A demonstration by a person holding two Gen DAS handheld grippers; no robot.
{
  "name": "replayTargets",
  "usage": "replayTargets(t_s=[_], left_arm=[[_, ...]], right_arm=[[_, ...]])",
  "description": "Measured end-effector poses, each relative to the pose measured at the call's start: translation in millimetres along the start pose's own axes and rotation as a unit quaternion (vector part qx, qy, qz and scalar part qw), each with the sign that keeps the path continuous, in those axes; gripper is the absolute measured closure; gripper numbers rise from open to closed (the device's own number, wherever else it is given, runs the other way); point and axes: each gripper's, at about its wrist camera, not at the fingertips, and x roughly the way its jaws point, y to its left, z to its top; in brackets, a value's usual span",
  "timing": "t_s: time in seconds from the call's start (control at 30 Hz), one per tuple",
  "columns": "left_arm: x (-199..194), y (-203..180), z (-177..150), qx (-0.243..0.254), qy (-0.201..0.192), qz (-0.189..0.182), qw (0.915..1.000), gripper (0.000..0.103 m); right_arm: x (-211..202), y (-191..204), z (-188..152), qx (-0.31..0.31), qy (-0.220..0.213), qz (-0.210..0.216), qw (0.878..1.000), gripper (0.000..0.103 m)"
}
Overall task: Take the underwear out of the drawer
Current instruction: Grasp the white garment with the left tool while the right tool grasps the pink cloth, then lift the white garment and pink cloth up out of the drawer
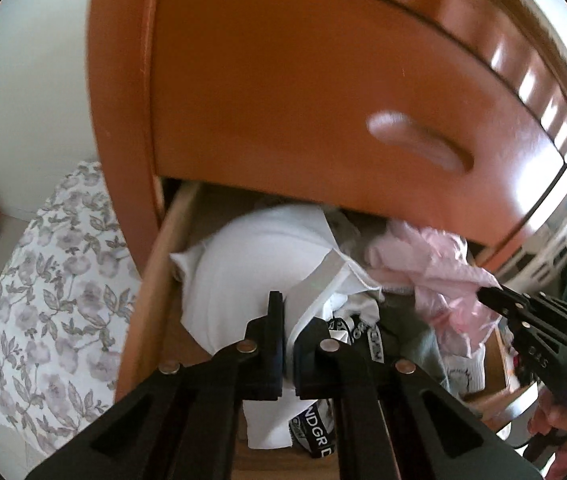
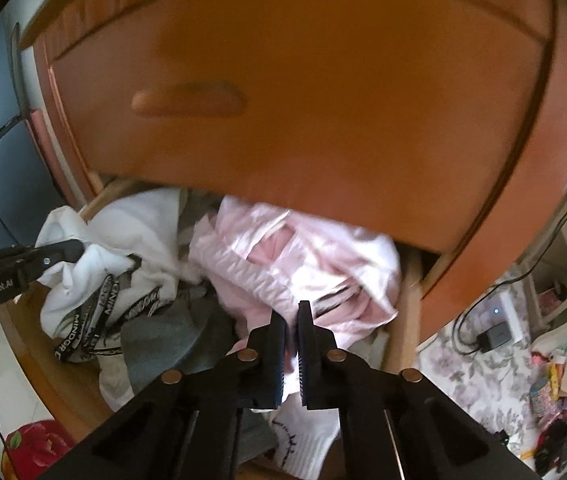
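Observation:
The wooden drawer (image 1: pixel 155 280) is pulled out and full of loose clothes. White underwear (image 1: pixel 243 264) with a black lettered waistband (image 1: pixel 315 432) lies at its left. My left gripper (image 1: pixel 293 312) is shut on that white cloth, which runs up between the fingers. From the right wrist view the same left gripper (image 2: pixel 69 249) pokes into the white underwear (image 2: pixel 131 232). A crumpled pink garment (image 2: pixel 283 256) fills the drawer's right side. My right gripper (image 2: pixel 290 312) is shut on its edge, and its tip (image 1: pixel 487 296) shows pinching the pink garment (image 1: pixel 443 264).
A closed drawer front with an oval handle (image 1: pixel 419 144) overhangs the back of the open drawer. A grey garment (image 2: pixel 163 340) and a white sock (image 2: pixel 303 436) lie near the front. Floral fabric (image 1: pixel 43 300) sits to the left. Cables and a charger (image 2: pixel 495 336) lie on the floor to the right.

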Motion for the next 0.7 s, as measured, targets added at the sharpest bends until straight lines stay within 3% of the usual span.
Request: replayTargets(t_s=[0.37, 0.7], left_arm=[[-49, 0, 9, -0.014, -0.082, 0.021, 0.9963, 0.1], [-88, -1, 17, -0.016, -0.129, 0.032, 0.9909, 0.1]], right_arm=[[-59, -9, 8, 0.026, -0.098, -0.024, 0.995, 0.099], [-109, -1, 16, 0.031, -0.166, -0.029, 0.985, 0.099]])
